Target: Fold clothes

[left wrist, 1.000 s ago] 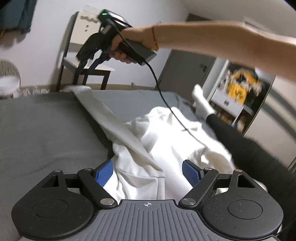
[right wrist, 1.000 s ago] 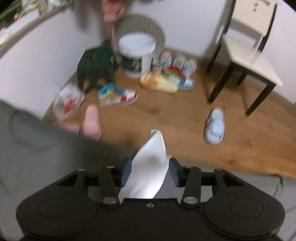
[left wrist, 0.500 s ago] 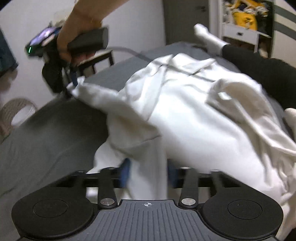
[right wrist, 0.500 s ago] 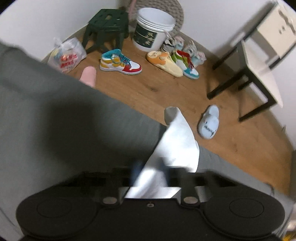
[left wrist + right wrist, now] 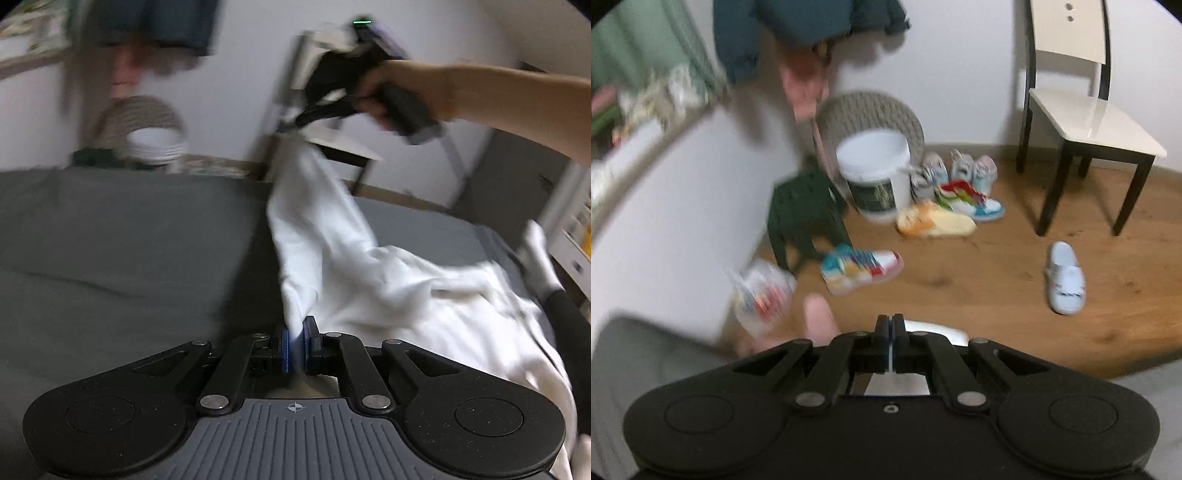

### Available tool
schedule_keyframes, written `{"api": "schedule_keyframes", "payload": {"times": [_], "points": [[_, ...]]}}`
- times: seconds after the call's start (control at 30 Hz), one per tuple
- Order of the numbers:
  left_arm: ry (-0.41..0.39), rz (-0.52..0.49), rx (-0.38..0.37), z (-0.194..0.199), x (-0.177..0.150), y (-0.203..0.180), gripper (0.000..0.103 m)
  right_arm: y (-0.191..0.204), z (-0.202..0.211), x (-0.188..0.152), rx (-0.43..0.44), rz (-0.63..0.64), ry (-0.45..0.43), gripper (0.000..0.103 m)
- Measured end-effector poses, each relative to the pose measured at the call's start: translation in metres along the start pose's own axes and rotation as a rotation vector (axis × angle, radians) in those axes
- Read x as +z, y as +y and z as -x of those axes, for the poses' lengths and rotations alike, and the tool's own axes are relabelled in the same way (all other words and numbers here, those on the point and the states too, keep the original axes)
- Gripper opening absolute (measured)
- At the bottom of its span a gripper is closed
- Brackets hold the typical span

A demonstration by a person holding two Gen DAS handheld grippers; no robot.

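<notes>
A white garment [image 5: 369, 258] lies crumpled on the grey bed [image 5: 110, 251], one edge pulled taut between both grippers. My left gripper [image 5: 295, 341] is shut on the near end of that edge, white cloth pinched between its blue pads. In the left wrist view the right gripper [image 5: 295, 123] is held high by a bare arm, lifting the far end of the cloth. In the right wrist view my right gripper [image 5: 891, 339] is shut, with a strip of white garment [image 5: 934, 328] showing just behind its fingers.
A person's black-sleeved leg with a white sock [image 5: 539, 254] rests on the bed at right. Beyond the bed are a wooden floor [image 5: 979, 273] with several shoes, a white bucket [image 5: 875, 177], a green stool [image 5: 805, 210], a slipper [image 5: 1065, 277] and a white chair [image 5: 1089, 122].
My left gripper went from open to shut on the white cloth. The right gripper rose and pulled its end up and away, stretching the edge. Its own jaws have closed tighter.
</notes>
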State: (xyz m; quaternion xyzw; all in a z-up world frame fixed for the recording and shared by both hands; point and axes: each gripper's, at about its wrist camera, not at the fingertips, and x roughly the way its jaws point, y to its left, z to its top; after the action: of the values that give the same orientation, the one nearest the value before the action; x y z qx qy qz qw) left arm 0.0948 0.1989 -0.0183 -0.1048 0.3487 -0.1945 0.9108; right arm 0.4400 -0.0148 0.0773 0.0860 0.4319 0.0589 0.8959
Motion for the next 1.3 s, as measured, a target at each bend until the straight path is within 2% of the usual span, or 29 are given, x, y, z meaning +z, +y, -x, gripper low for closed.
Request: {"api": "schedule_keyframes", "payload": {"times": [0.13, 0.23, 0.43, 0.5, 0.6, 0.63, 0.7, 0.8, 0.87, 0.9, 1.0, 1.1, 1.2, 1.3], "points": [[-0.039, 0.105, 0.057, -0.008, -0.002, 0.021, 0.007, 0.014, -0.012, 0.014, 0.039, 0.028, -0.047, 0.002], [-0.041, 0.119, 0.092, -0.014, -0.006, 0.024, 0.007, 0.024, -0.029, 0.021, 0.079, 0.041, -0.055, 0.002], [-0.08, 0.151, 0.185, -0.011, -0.009, 0.033, 0.008, 0.036, -0.053, 0.019, 0.101, 0.013, -0.089, 0.002], [-0.102, 0.161, 0.156, -0.006, -0.007, 0.036, 0.008, 0.035, -0.062, 0.016, 0.099, 0.01, -0.078, 0.002], [-0.096, 0.135, 0.091, -0.008, -0.006, 0.033, 0.008, 0.037, -0.075, 0.005, 0.035, 0.068, -0.028, 0.005], [-0.087, 0.122, 0.082, -0.01, -0.006, 0.032, 0.01, 0.037, -0.077, 0.003, 0.028, 0.085, -0.004, 0.006], [-0.056, 0.099, 0.09, -0.015, -0.007, 0.03, 0.024, 0.04, -0.071, -0.005, 0.081, 0.145, 0.045, 0.025], [-0.037, 0.087, 0.094, -0.017, -0.002, 0.027, 0.032, 0.05, -0.054, -0.019, 0.207, 0.265, 0.13, 0.029], [-0.031, 0.104, 0.094, -0.014, -0.001, 0.03, 0.032, 0.068, -0.039, -0.039, 0.33, 0.385, 0.28, 0.038], [-0.028, 0.113, 0.095, -0.012, 0.0, 0.031, 0.032, 0.079, -0.032, -0.054, 0.349, 0.44, 0.357, 0.042], [-0.02, 0.143, 0.096, -0.006, 0.001, 0.036, 0.032, 0.114, -0.015, -0.101, 0.328, 0.545, 0.548, 0.042], [-0.006, 0.145, 0.078, -0.001, -0.001, 0.034, 0.032, 0.141, -0.011, -0.136, 0.283, 0.555, 0.681, 0.042], [0.019, 0.115, 0.048, -0.002, 0.0, 0.029, 0.032, 0.159, -0.015, -0.158, 0.203, 0.558, 0.74, 0.041], [0.055, 0.063, 0.042, -0.005, -0.002, 0.023, 0.032, 0.168, -0.02, -0.164, 0.13, 0.545, 0.725, 0.039]]}}
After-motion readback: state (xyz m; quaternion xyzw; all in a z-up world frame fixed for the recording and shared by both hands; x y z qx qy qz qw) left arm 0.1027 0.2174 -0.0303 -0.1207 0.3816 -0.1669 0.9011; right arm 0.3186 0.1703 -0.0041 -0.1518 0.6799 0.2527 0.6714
